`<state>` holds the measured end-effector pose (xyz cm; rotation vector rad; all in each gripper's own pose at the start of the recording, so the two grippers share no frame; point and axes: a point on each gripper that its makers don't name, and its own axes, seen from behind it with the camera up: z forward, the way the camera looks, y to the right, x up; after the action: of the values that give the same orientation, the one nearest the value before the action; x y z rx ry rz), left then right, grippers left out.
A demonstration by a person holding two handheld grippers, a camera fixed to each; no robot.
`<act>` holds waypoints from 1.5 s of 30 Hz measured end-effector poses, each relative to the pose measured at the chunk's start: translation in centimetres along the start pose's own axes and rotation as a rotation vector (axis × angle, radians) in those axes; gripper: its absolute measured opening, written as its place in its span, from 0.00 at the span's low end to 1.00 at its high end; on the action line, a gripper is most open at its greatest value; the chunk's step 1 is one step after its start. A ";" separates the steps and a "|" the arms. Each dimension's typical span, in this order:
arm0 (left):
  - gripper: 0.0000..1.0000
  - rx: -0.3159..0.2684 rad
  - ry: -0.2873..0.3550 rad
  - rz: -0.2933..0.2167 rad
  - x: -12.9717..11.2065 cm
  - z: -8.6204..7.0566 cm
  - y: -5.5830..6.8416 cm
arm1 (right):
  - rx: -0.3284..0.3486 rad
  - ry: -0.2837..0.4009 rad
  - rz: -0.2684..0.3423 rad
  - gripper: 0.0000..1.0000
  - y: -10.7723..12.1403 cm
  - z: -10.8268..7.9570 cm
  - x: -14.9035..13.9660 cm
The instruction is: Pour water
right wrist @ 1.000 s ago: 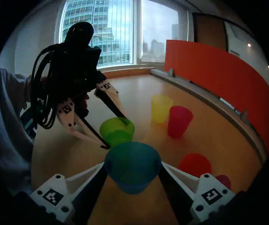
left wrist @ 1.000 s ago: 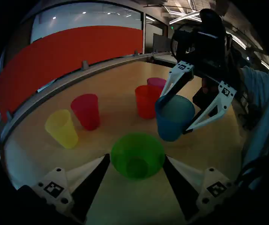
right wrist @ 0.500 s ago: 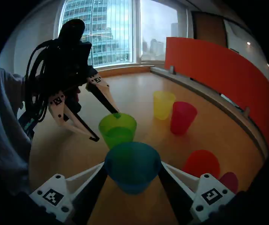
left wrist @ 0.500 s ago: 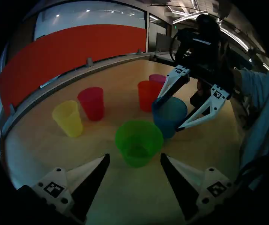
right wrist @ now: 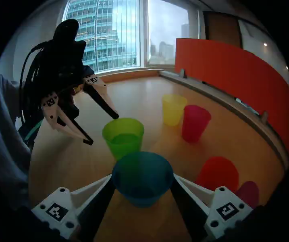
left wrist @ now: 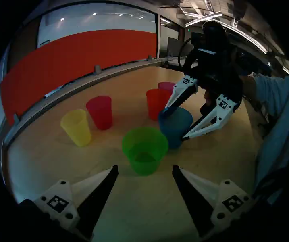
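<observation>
Readiness for pouring, I judge: my right tool (right wrist: 142, 178) is clamped on the blue cup (right wrist: 142, 189), upright just beside the green cup (left wrist: 145, 150); my left tool (left wrist: 144, 167), spread apart, waits near it, leaving it free.

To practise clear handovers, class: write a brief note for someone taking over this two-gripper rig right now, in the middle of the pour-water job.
Left gripper: open, empty, fingertips short of the green cup, which stands on the table.
Right gripper: shut on the blue cup, upright beside the green cup.
Done: the green cup seems to hold some liquid.
Left: blue cup's contents unclear; pour any remainder, then set it down.
</observation>
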<state>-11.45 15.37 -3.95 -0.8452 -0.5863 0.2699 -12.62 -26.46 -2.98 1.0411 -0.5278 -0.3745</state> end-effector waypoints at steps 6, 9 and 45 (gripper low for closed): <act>1.00 0.003 -0.002 -0.003 0.0 -0.3 0.0 | -0.008 -0.020 0.005 1.00 0.0 -0.1 -0.7; 1.00 0.006 0.001 -0.008 0.1 -0.4 0.0 | -0.011 -0.024 0.014 1.00 -0.1 -0.4 -0.8; 1.00 0.223 0.121 -0.114 0.9 -6.4 -2.5 | -0.230 0.066 0.121 1.00 1.0 -10.5 -3.5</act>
<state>-6.99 10.25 -5.01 -0.6056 -0.4792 0.1750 -9.36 -16.65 -7.07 0.7933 -0.4741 -0.2856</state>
